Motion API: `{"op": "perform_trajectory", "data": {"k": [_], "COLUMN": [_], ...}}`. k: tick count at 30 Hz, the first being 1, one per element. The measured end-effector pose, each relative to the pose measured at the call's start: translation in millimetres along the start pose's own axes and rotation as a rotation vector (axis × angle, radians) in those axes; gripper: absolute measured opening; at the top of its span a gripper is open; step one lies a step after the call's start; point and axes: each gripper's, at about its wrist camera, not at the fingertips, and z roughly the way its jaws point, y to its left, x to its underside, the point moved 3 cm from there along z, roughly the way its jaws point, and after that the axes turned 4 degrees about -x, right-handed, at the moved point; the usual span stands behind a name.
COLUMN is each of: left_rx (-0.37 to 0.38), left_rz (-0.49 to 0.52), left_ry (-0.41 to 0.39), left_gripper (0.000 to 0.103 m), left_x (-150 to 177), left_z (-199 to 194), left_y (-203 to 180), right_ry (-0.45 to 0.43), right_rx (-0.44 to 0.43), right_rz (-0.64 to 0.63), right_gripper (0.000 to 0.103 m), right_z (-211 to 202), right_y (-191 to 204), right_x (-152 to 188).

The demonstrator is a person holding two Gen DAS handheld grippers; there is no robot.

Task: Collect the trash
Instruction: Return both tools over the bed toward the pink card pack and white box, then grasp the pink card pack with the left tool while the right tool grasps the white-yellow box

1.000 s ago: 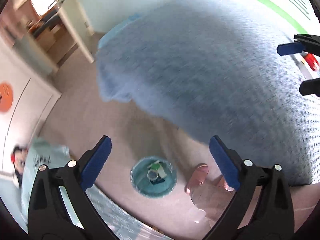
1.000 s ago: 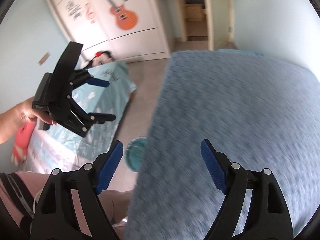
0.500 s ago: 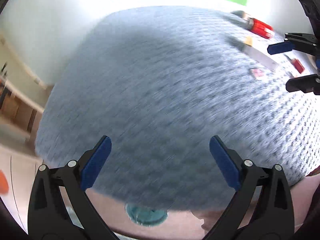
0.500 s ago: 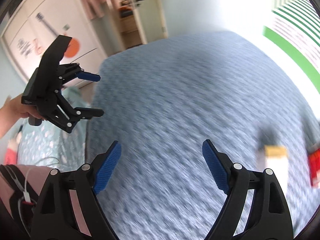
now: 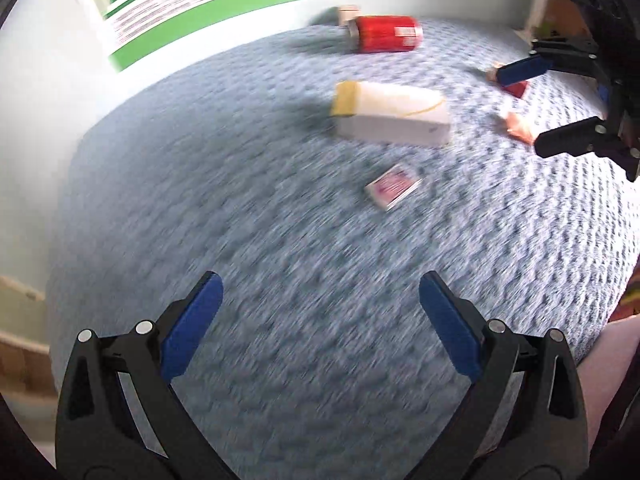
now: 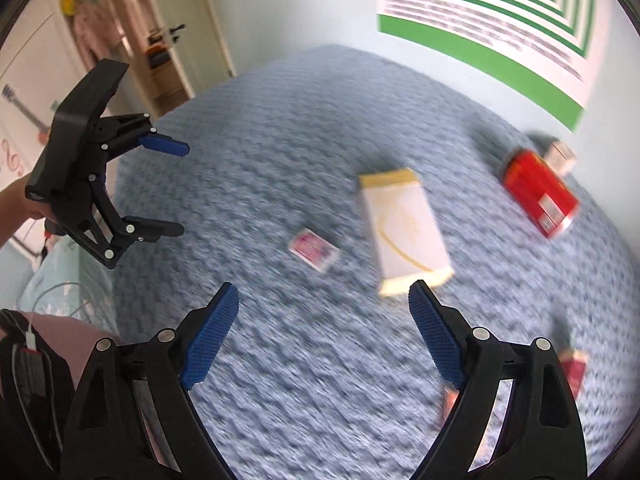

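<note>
Trash lies on a blue knitted bedspread (image 5: 260,248). There is a white carton with a yellow end (image 5: 390,116) (image 6: 404,228), a red can (image 5: 386,34) (image 6: 540,194) on its side, a small pink packet (image 5: 394,186) (image 6: 314,250), a small red packet (image 5: 516,88) (image 6: 574,368) and an orange wrapper (image 5: 518,126). My left gripper (image 5: 319,284) (image 6: 184,189) hovers open and empty above the near bedspread. My right gripper (image 6: 323,292) (image 5: 520,112) is open too, nothing between its blue pads, with the carton just beyond its right finger.
A small pale box (image 6: 562,154) sits behind the can by the wall. A green-striped poster (image 6: 500,28) hangs above the bed. A doorway (image 6: 160,48) and wardrobe stand at far left. The person's leg in pink trousers (image 6: 60,332) is beside the bed edge.
Both views have swung from the floor and its teal bin up over the bed. The bin has left view, and the carton, can and packets have come in closer.
</note>
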Motion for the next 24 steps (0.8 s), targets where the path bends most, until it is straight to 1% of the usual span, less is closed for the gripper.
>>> {"op": "perform_trajectory", "data": {"k": [2, 6, 9, 13, 15, 21, 24], "left_rx": [0.03, 0.049, 0.08, 0.111, 0.107, 0.134, 0.147], "left_rz": [0.046, 0.112, 0.148, 0.186, 0.204, 0.258, 0.29], "left_ry": [-0.011, -0.027, -0.035, -0.019, -0.003, -0.002, 0.002], "left_gripper": [0.096, 0.096, 0.096, 0.096, 0.096, 0.088, 0.079], "left_x": [-13, -30, -41, -48, -51, -59, -62], "left_z": [9, 21, 31, 48, 57, 77, 87], "left_y": [-11, -22, -28, -32, -33, -36, -40], "right_ry": [0.001, -0.002, -0.001, 0.008, 0.021, 0.047, 0.063], "right_rx": [0.008, 0.016, 0.012, -0.007, -0.018, -0.043, -0.053], "right_rz": [0.01, 0.022, 0.026, 0.014, -0.001, -0.057, -0.072], "right_gripper": [0.086, 0.086, 0.086, 0.086, 0.086, 0.086, 0.086], "right_z": [0, 0, 4, 14, 23, 50, 63], "right_y": [-10, -27, -39, -51, -55, -62, -64], "right_x": [6, 14, 16, 13, 10, -1, -5]}}
